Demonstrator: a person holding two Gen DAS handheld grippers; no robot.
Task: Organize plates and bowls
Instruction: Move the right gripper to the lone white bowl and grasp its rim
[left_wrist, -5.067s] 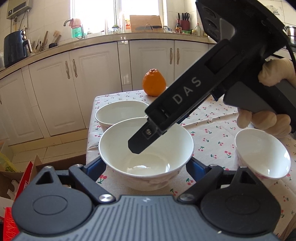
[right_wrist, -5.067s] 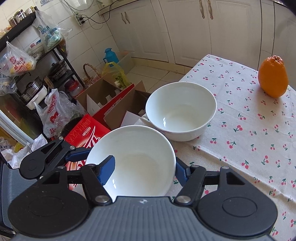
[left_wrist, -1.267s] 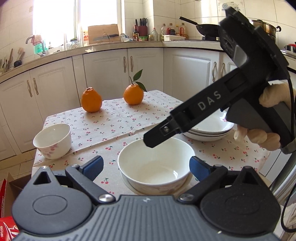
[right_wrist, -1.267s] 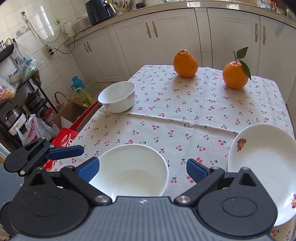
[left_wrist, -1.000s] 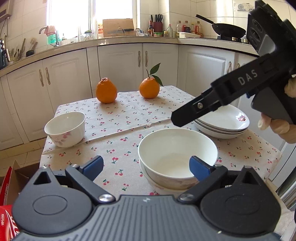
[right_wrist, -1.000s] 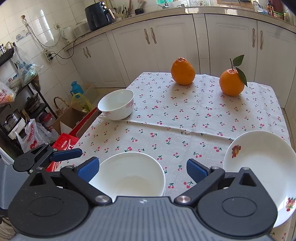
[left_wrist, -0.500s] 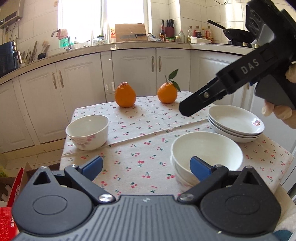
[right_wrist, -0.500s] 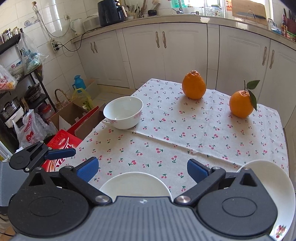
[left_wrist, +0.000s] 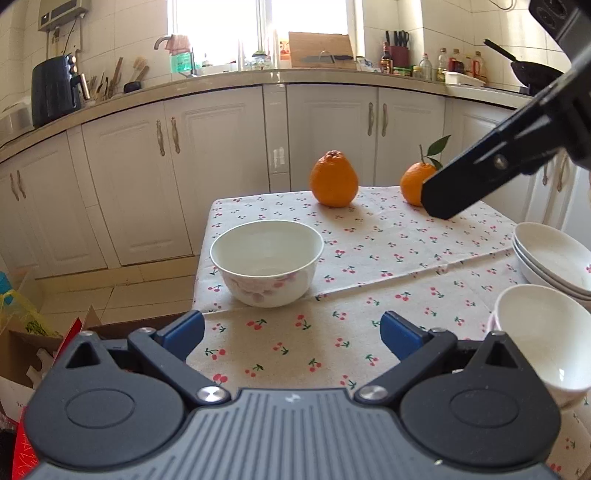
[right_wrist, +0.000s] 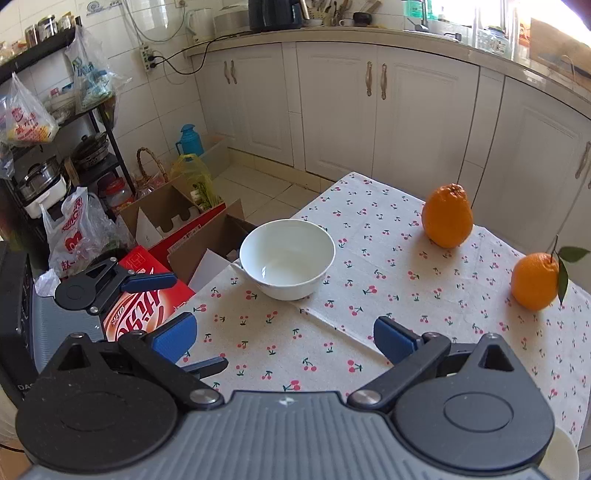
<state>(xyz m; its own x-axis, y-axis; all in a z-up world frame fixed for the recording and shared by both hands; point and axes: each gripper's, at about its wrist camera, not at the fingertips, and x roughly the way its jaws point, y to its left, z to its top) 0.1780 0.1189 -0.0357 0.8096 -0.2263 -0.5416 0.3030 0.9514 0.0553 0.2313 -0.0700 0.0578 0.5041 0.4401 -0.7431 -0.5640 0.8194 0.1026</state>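
Now your flowered bowl (left_wrist: 266, 261) is sitting alone near the table (left_wrist: 369, 236) corner, well apart from the stacked plates (left_wrist: 554, 258). Both your left claw (left_wrist: 291, 330) and right claw (right_wrist: 284, 338) are gaping wide, holding nothing. "DAS" is showing faintly on the left claw's body.

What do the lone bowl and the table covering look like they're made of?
The lone bowl looks like glazed white ceramic: glossy highlights, a thin hard rim, a pink floral print outside. The table covering looks like matte woven fabric: fold creases, a cherry print, no shine.
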